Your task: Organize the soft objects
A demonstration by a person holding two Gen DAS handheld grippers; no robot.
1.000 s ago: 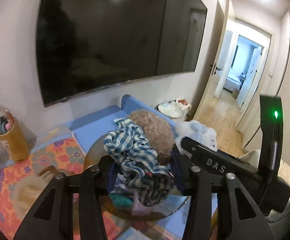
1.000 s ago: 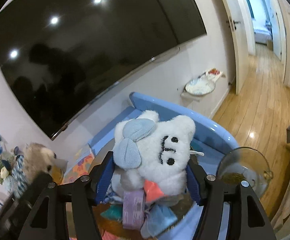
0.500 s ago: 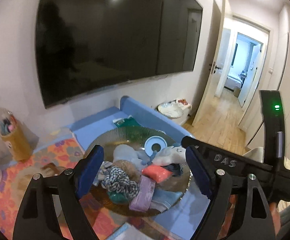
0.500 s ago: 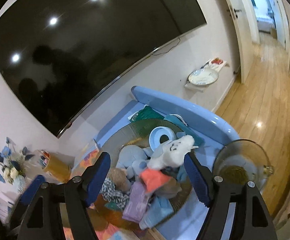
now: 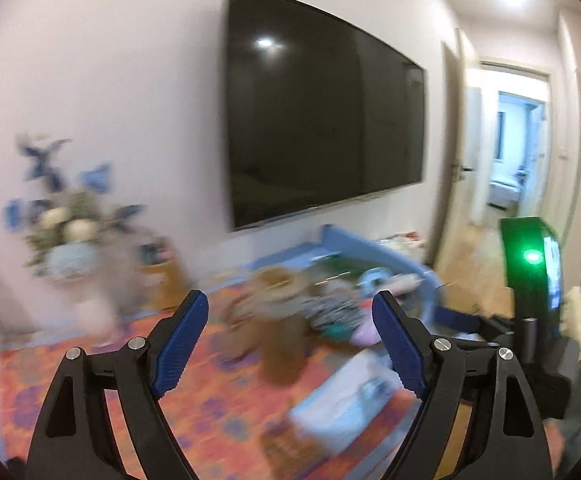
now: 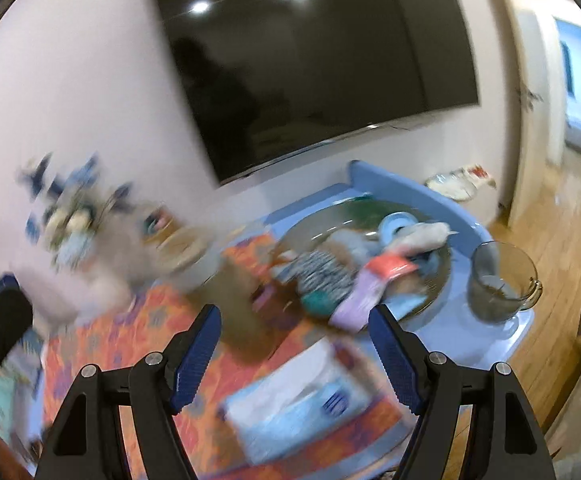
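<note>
Both views are blurred. The left gripper [image 5: 288,336] has its 2 blue-padded fingers spread wide, with nothing between them. The right gripper [image 6: 294,346] is also wide open and holds nothing. The soft objects [image 6: 354,264] lie in a heap on a round glass plate [image 6: 442,276], far and to the right of both grippers, on the blue end of the table [image 6: 486,236]. A glass jug [image 6: 498,284] stands just right of the plate. A pale blue box [image 6: 290,412] lies near, on the orange floral mat [image 6: 114,344]. A dark TV [image 6: 322,60] hangs on the far wall.
</note>
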